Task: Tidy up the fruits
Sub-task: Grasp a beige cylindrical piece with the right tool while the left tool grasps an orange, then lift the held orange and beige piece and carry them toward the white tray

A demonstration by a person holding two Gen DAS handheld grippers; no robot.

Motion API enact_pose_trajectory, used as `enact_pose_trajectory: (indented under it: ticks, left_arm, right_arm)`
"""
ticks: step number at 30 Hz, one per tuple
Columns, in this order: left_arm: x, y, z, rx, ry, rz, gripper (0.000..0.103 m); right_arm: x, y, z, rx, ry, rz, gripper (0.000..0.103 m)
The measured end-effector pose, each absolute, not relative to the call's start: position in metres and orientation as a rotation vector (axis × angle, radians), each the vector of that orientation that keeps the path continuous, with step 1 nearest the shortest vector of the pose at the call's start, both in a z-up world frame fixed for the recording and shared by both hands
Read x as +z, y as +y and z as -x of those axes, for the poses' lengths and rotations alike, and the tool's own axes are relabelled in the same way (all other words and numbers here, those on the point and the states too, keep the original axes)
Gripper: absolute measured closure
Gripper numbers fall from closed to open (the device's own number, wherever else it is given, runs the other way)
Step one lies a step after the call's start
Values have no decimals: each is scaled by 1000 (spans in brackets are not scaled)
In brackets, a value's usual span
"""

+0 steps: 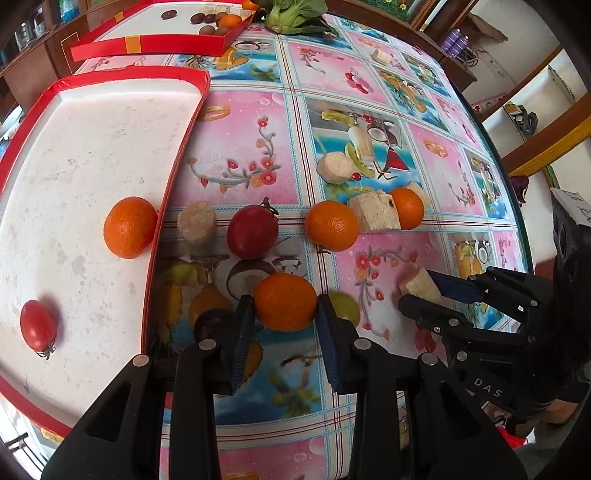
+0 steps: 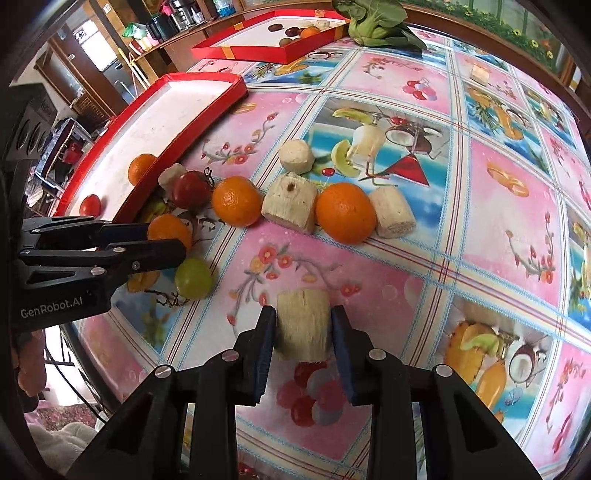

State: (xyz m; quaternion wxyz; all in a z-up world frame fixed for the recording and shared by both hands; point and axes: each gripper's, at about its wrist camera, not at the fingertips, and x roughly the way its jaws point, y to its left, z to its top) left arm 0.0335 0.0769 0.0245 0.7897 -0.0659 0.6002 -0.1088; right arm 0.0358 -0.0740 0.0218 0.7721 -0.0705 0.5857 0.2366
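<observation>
My left gripper (image 1: 284,303) is shut on an orange (image 1: 284,295), its blue pads pressing both sides low over the tablecloth. My right gripper (image 2: 303,313) is shut on a pale sugarcane piece (image 2: 303,328). Each gripper shows in the other's view: the right gripper (image 1: 419,290) with its sugarcane piece (image 1: 419,284), the left gripper (image 2: 166,240) with its orange (image 2: 168,229). The near red tray (image 1: 92,147) holds an orange (image 1: 129,227) and a small tomato (image 1: 38,325). I cannot tell whether either held thing touches the table.
A row lies across the table: a sugarcane chunk (image 1: 195,221), a red tomato (image 1: 253,230), an orange (image 1: 332,225), more sugarcane (image 1: 373,212) and another orange (image 1: 406,206). A green grape (image 2: 194,278) lies by the left gripper. A far red tray (image 1: 155,40) holds several fruits beside a leafy vegetable (image 1: 291,14).
</observation>
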Motion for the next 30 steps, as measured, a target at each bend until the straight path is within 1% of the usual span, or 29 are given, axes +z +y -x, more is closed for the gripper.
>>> enact_pose_trajectory:
  ticks: [13,20,30]
  left_arm:
    - [52,56,-28,-374,1253,84,72]
    - [58,37,-37,-460,1265,41,72]
    - [61,9,-38,-556,1250,-21,72]
  right_arm:
    - [41,-107,-10,407,1212,-8,72]
    - [52,-126,6,317,1184,-92,72]
    - [57,-133,20,260,1174,-125,72]
